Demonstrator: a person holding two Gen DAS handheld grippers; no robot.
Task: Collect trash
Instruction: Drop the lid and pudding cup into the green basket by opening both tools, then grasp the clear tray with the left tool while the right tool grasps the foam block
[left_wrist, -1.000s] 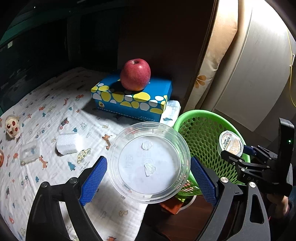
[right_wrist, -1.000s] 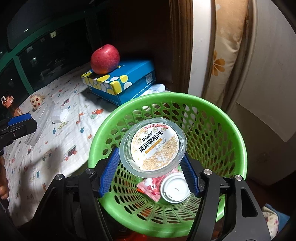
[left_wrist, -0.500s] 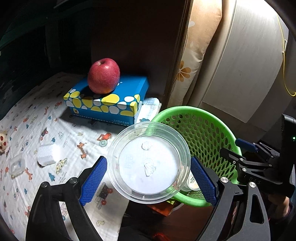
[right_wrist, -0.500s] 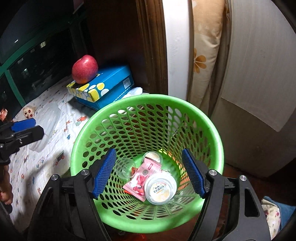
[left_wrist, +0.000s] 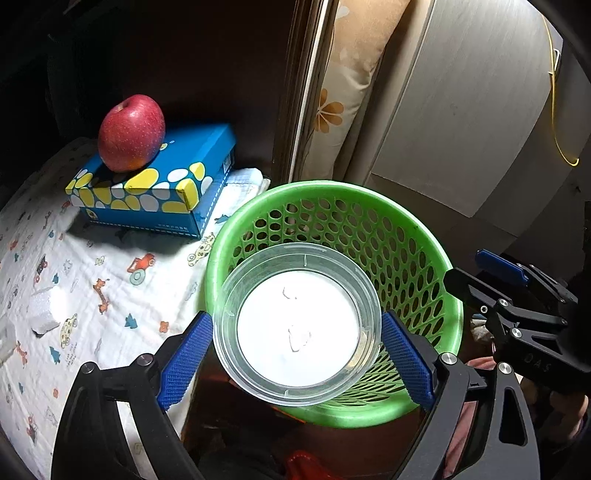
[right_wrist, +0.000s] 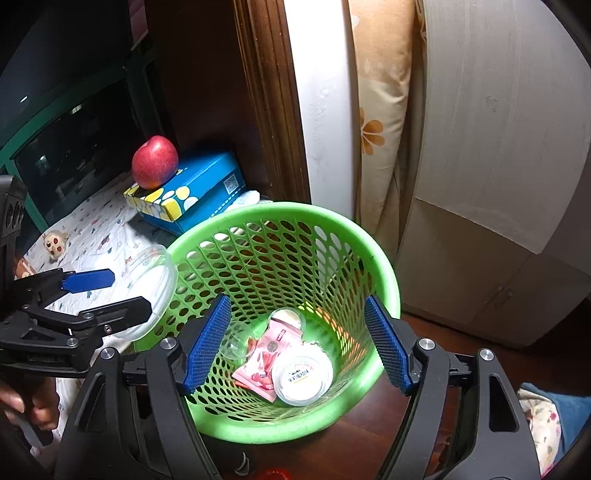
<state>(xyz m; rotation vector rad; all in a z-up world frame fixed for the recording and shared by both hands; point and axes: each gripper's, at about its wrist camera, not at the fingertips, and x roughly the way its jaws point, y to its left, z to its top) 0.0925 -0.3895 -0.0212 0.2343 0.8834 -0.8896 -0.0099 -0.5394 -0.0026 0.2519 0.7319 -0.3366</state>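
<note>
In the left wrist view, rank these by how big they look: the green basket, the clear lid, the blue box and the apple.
1. green basket, widest span
2. clear lid and blue box: look alike; the lid is nearest the camera, so I won't rank them
3. apple, smallest

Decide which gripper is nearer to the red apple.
Left. The left gripper, holding the clear lid, sits on the basket's apple side; the right gripper is farther.

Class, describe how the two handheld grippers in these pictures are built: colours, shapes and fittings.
Both the left gripper and the right gripper have black, angular metal frames with cut-out openings and silver bolts. Each finger ends in a flat blue pad with a fine knurled texture.
</note>
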